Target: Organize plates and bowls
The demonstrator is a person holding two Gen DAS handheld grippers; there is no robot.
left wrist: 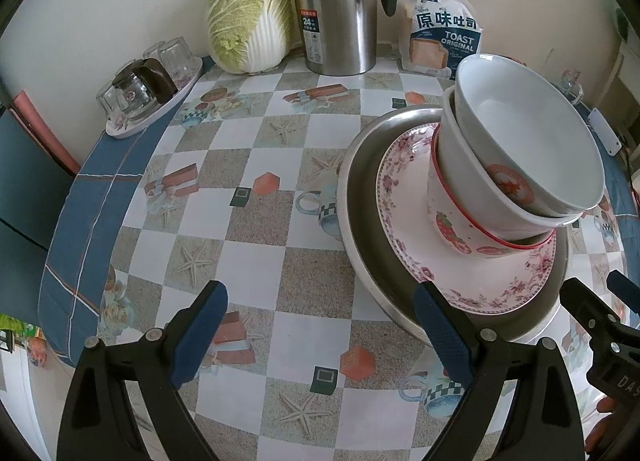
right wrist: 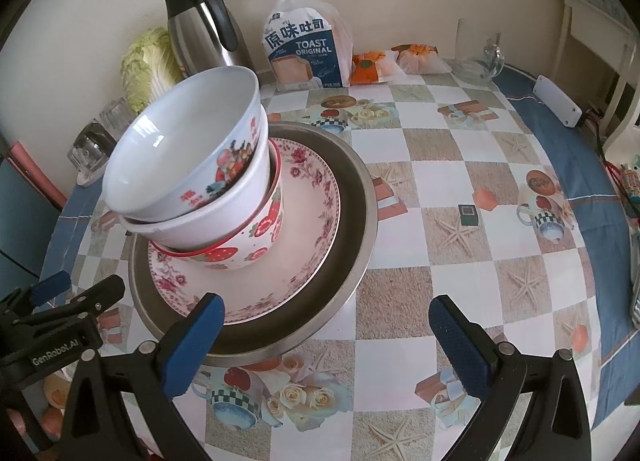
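Observation:
Three bowls stand nested and tilted: a white top bowl (left wrist: pixel 528 129) (right wrist: pixel 180 149), a second white bowl (left wrist: pixel 460 165) (right wrist: pixel 224 213) and a strawberry-print bowl (left wrist: pixel 448 221) (right wrist: pixel 256 245). They rest on a floral plate (left wrist: pixel 420 253) (right wrist: pixel 312 213), which lies in a steel basin (left wrist: pixel 360 189) (right wrist: pixel 356 213). My left gripper (left wrist: pixel 320 325) (right wrist: pixel 88 285) is open just left of the basin, its right finger in front of the near rim. My right gripper (right wrist: pixel 328 341) (left wrist: pixel 596 285) is open at the basin's near right, empty.
Along the wall stand a cabbage (left wrist: pixel 250 17), a steel thermos jug (left wrist: pixel 340 9) and a toast bag (left wrist: pixel 440 33). A tray of glasses (left wrist: pixel 148 89) sits far left. Orange packets (right wrist: pixel 376 65), a glass jug (right wrist: pixel 480 57) and a white box (right wrist: pixel 558 101) lie far right.

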